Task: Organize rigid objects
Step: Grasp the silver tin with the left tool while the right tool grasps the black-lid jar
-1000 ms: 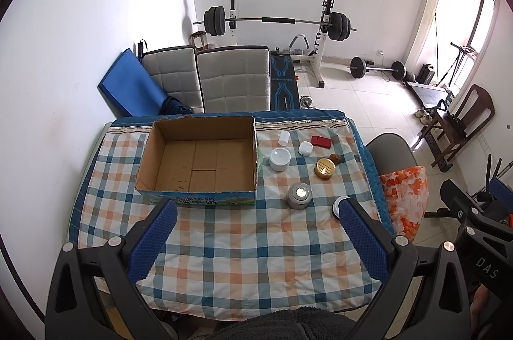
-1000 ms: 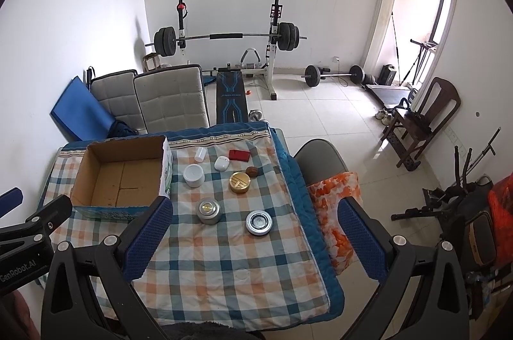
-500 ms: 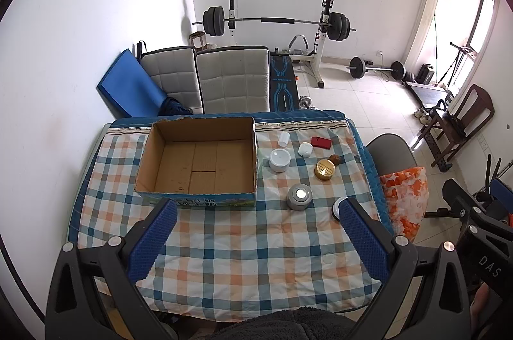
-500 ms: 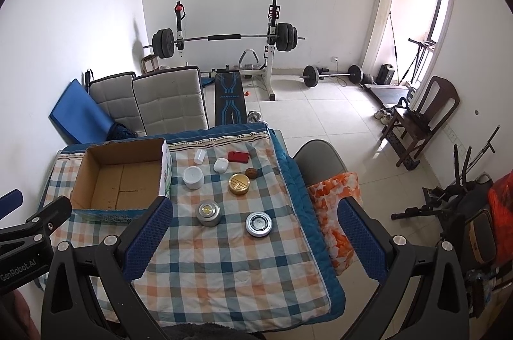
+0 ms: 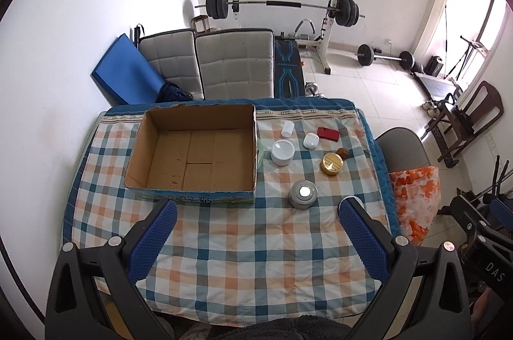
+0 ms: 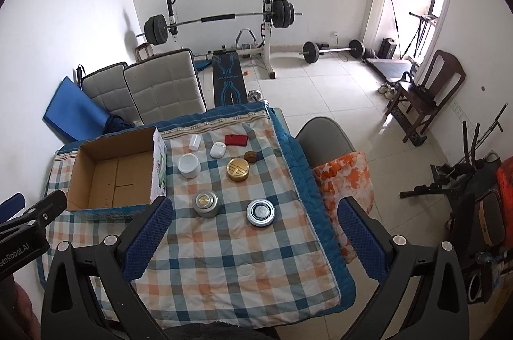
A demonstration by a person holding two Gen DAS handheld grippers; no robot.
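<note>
While both grippers hang above the near edge of the table, the small rigid objects sit in a loose cluster on the checked tablecloth (image 5: 243, 247), to the right of an open cardboard box (image 5: 195, 155) whose inside shows only bare cardboard. Nearest the box stands a white jar (image 5: 282, 152) with a small white bottle (image 5: 287, 128) behind it. Beside these lie a white earbud case (image 5: 311, 141) and a red case (image 5: 328, 134) near the far edge. A gold round tin (image 5: 332, 164) sits in front of them, with a brown walnut-like ball (image 5: 342, 153) just beside it. Closer to the cameras rests a grey tin with a gold top (image 6: 206, 203), and to its right a flat silver tin (image 6: 261, 212), which the left view shows only partly behind a finger.

The left gripper (image 5: 255, 235) has its blue-padded fingers spread wide with nothing between them, well short of the objects. The right gripper (image 6: 255, 235) is likewise spread wide and holds nothing. Beyond the table stand two grey padded chairs (image 5: 235, 64), a blue mat (image 5: 125, 80) against the wall, and a barbell rack (image 5: 282, 6).
</note>
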